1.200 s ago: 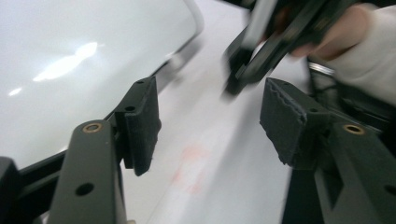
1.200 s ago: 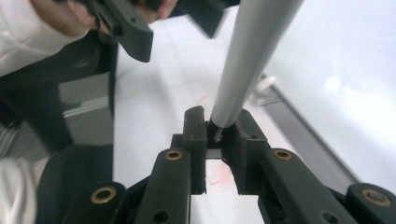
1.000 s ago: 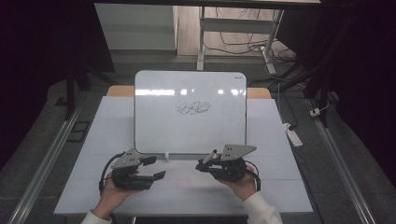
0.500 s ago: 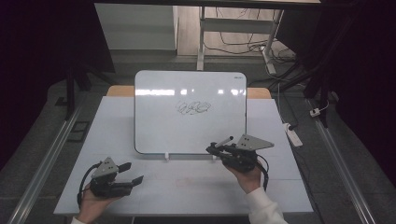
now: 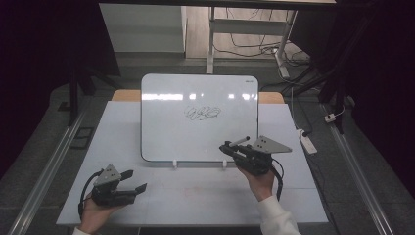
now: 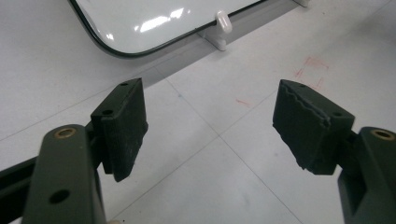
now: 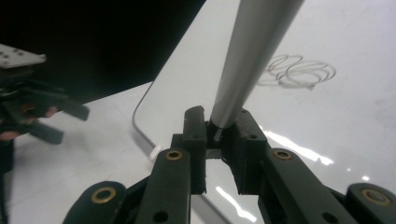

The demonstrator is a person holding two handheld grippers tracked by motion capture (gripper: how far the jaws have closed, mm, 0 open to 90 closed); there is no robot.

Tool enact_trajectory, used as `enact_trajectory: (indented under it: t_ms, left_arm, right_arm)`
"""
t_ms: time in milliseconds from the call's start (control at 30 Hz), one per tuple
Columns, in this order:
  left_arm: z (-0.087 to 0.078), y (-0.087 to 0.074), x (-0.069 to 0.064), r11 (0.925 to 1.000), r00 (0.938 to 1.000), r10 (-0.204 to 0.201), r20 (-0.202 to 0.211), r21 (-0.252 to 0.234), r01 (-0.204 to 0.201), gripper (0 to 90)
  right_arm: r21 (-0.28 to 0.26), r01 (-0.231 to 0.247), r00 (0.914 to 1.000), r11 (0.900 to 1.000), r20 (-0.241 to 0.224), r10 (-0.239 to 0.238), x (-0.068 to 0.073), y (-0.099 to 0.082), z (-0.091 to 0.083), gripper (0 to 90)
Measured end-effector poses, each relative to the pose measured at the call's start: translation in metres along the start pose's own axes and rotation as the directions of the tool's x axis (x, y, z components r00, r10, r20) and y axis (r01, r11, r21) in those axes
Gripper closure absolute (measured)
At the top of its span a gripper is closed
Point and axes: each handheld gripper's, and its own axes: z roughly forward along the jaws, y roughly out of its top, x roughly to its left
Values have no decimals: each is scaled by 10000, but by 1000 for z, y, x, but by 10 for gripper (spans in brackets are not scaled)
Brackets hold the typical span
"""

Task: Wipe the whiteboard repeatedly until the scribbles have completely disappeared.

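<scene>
1. Gripping a marker (image 7: pixel 252 60), the right claw (image 5: pixel 234 147) is clamped on its lower end, at the whiteboard's (image 5: pixel 166 137) lower right edge.
2. Left claw (image 6: pixel 210 126) stands apart and empty above the tabletop (image 5: pixel 195 196), its jaws having just been opening.
3. Marker judged light, stiff and smooth; mid-barrel hold would resist slipping.
4. Scribble (image 5: pixel 202 113) remains on whiteboard.

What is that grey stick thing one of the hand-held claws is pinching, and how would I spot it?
Start at the whiteboard propped upright on the white table, with a dark scribble at its middle. By the board's lower right corner, the right gripper is shut on a slim grey marker. It is the one rod-shaped thing there; the left gripper stands open with nothing between its jaws.
</scene>
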Motion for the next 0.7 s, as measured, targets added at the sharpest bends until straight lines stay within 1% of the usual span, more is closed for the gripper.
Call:
enact_trajectory:
  t_ms: [33, 67, 100, 133, 167, 200, 233, 333, 500, 600, 700]
  left_arm:
    - [1, 0, 0, 10000, 10000, 6, 20, 2, -6, 265]
    - [2, 0, 0, 10000, 10000, 34, 47, 26, -34, 265]
    - [3, 0, 0, 10000, 10000, 67, 49, 65, -67, 264]
    - [4, 0, 0, 9999, 9999, 90, 66, 86, -91, 264]
    - [5, 0, 0, 9999, 9999, 97, 68, 102, -98, 265]
    - [5, 0, 0, 9999, 9999, 117, 72, 110, -117, 265]
    - [5, 0, 0, 9999, 9999, 129, 61, 111, -129, 264]
    - [6, -1, 2, 9999, 9999, 100, 61, 71, -101, 265]
    - [7, 0, 6, 10000, 9999, 27, 124, 27, -27, 265]
    - [9, 0, 6, 10000, 9998, 56, 210, 31, -57, 266]
    - [12, 2, 6, 9999, 9995, 126, 297, 24, -127, 265]
  right_arm:
    - [-90, -27, 9998, 10000, 181, 29, -4, 3, 6, 772]
    - [-90, -27, 9998, 10000, 181, 29, -4, 3, 6, 772]
    - [-225, -136, 9993, 9997, 359, 144, -9, 7, 14, 772]
    - [-225, -136, 9993, 9997, 359, 144, -9, 7, 14, 772]
    - [-335, -334, 9981, 9989, 502, 350, -15, 10, 23, 771]
    - [-335, -334, 9981, 9989, 502, 350, -15, 10, 23, 771]
    - [-379, -390, 9976, 9985, 565, 411, -18, 11, 28, 772]
    - [-409, -359, 9962, 9985, 776, 390, -26, 18, 42, 772]
    - [-489, -542, 9916, 9973, 1149, 595, -38, 28, 63, 772]
    - [-405, -451, 9912, 9982, 1229, 498, -39, 35, 76, 771]
    - [-271, -216, 9927, 9994, 1179, 246, -36, 42, 92, 771]
